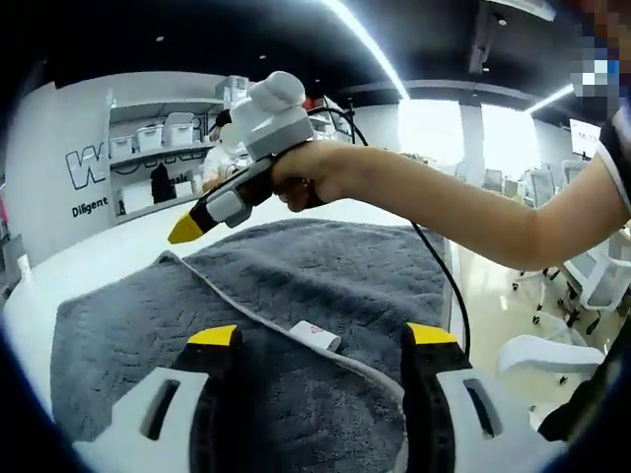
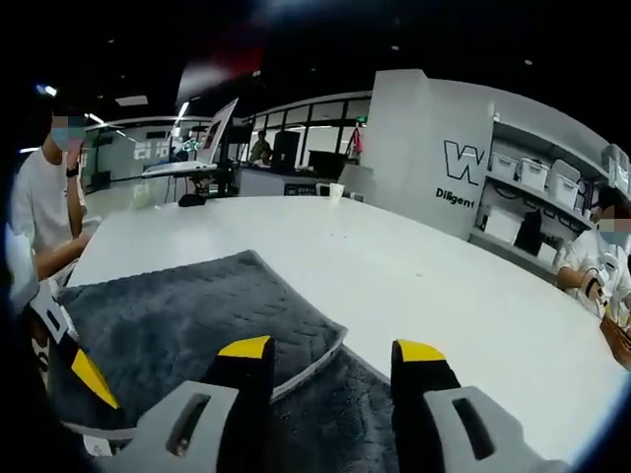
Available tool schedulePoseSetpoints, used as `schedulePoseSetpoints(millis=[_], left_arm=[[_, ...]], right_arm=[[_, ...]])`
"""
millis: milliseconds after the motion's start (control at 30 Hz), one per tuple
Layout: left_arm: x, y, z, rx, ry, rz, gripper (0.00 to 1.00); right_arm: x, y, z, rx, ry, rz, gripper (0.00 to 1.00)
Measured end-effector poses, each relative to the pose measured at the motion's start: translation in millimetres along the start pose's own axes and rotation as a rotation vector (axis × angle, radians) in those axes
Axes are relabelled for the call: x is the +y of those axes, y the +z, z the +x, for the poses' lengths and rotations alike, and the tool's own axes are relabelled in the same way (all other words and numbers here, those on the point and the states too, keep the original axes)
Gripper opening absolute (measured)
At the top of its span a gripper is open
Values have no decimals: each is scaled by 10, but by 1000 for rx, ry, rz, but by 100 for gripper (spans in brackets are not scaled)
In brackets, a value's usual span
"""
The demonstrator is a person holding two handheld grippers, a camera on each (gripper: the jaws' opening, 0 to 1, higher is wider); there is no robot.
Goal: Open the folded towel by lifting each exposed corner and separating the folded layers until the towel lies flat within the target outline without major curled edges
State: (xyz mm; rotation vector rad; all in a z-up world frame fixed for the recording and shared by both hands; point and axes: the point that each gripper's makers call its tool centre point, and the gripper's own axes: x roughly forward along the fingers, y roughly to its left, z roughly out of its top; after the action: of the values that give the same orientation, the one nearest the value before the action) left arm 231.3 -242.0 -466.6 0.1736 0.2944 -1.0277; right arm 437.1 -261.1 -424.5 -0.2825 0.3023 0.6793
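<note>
A dark grey towel (image 1: 325, 271) lies folded on the white table (image 1: 108, 258). A white-hemmed edge runs slantwise across it, with a small white label (image 1: 315, 337) on the hem. My left gripper (image 1: 322, 335) is open low over the towel, its jaws either side of the label and holding nothing. A hand holds my right gripper (image 1: 187, 229) above the towel's far corner. In the right gripper view, my right gripper (image 2: 332, 349) is open over the upper layer's corner on the towel (image 2: 187, 315). The left gripper (image 2: 94, 379) shows at the lower left.
White table (image 2: 414, 266) stretches beyond the towel. A black cable (image 1: 444, 276) hangs from the right gripper along the towel's side. Shelves with white bins (image 1: 158, 138) stand behind. People sit at the table's sides (image 2: 39, 207), (image 2: 601, 266). Office chairs (image 1: 592, 286) stand beyond the table edge.
</note>
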Motion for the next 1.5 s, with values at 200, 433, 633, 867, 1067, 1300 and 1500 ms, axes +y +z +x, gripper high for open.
schedulePoseSetpoints(millis=[200,433,633,867,1067,1300,1500], left_arm=[[-4,6,-28,-13,-11,-39,45],[-42,-4,-22,-38,-26,-88,32],[-12,-30,-54,-33,-5,-89,21],[-5,-43,-76,-38,-7,-131,12],[-26,-31,-56,-41,-6,-136,7],[-52,-7,-73,-51,0,-154,4],[5,18,-80,-70,15,-176,3]], right_arm=[[35,-2,72,3,15,12,43],[85,-18,151,9,30,25,41],[96,-14,177,1,34,35,40],[107,-36,233,5,38,42,39],[95,-48,276,9,39,50,37],[75,-87,327,18,32,67,35],[77,-112,366,25,35,76,35]])
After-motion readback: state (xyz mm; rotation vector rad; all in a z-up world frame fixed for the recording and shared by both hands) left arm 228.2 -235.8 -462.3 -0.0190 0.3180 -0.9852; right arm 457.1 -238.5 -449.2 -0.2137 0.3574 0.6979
